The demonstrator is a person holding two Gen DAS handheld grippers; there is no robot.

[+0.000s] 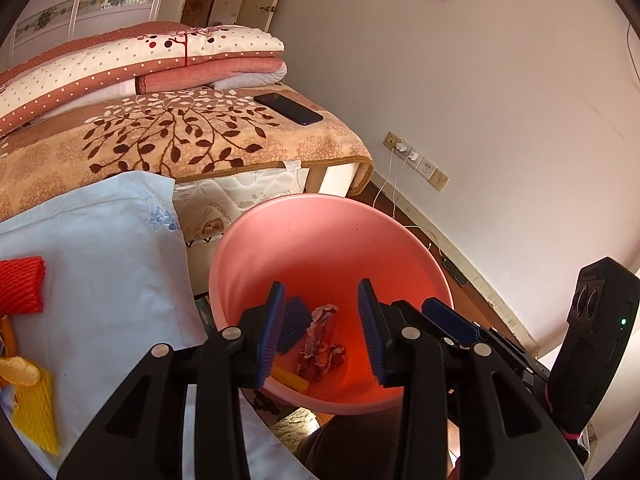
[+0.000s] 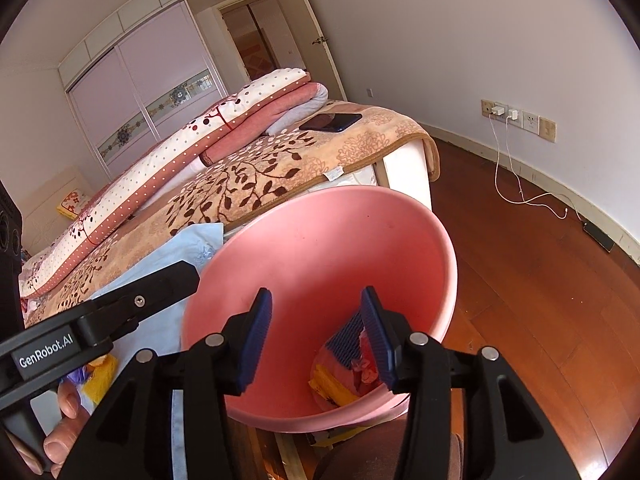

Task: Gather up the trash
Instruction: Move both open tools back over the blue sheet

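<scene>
A pink bin [image 1: 320,240] stands beside the bed; it also shows in the right wrist view [image 2: 320,256]. At its bottom lie a crumpled pink wrapper [image 1: 322,344], a blue foam net [image 1: 294,322] and a yellow piece [image 1: 292,380]. My left gripper [image 1: 322,330] is open and empty over the bin's mouth. My right gripper [image 2: 318,334] is open and empty over the bin too, and its blue fingertip [image 1: 452,320] shows in the left wrist view. A red foam net [image 1: 20,284] and a yellow foam net [image 1: 34,412] lie on the light blue cloth [image 1: 100,240].
The bed [image 1: 200,136] with a leaf-patterned blanket carries folded quilts [image 1: 140,64] and a black phone [image 1: 288,109]. Wall sockets with chargers and white cables [image 2: 508,152] run down to the wooden floor [image 2: 540,300]. A fried snack piece [image 1: 20,370] lies at the left edge.
</scene>
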